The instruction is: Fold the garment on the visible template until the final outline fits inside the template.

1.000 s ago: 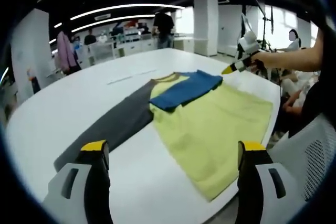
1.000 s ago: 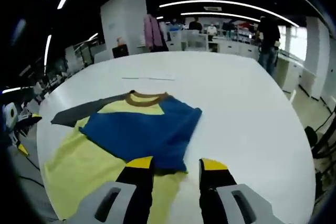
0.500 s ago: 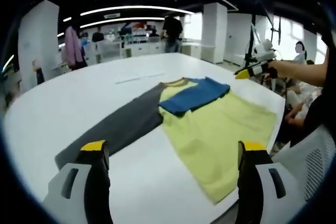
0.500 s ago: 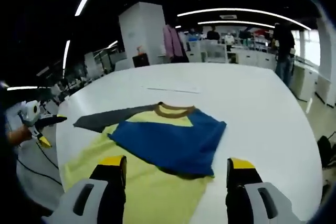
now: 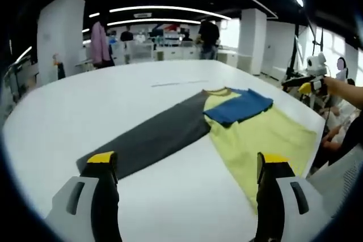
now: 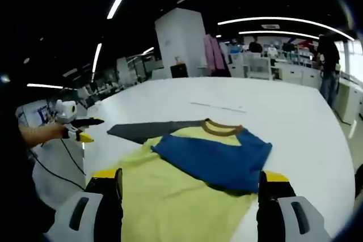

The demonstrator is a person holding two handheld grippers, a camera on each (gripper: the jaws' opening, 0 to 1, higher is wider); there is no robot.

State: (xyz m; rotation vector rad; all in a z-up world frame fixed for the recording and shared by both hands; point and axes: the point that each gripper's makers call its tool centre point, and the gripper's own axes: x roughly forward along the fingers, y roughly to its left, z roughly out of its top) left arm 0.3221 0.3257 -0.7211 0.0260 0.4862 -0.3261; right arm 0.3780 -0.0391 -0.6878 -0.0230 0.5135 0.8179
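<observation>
Garment: I saw the shirt lying flat on the white table, near the edge closest to me; its yellow-green body spread toward the right of the left gripper view; in the right gripper view the same shirt sat just ahead of my jaws.

Blue sleeve: I found the blue sleeve folded in across the chest, lying on top of the yellow-green fabric, its edge just under the brown collar; in the left gripper view it showed as a blue patch.

Grey sleeve: the grey sleeve stretched out straight and flat on the table, away from the body, unfolded; its far end pointed toward my left jaw.

Left gripper: my left gripper was spread wide, jaws well apart, with nothing between them; it hung above the table short of the shirt; from the other camera I saw it off beyond the table edge, held in a hand.

Right gripper: my right gripper was likewise wide apart and empty, over the yellow-green cloth; whether it touched the fabric I could not tell; it also showed at the far right of the left gripper view, off the table edge.
</observation>
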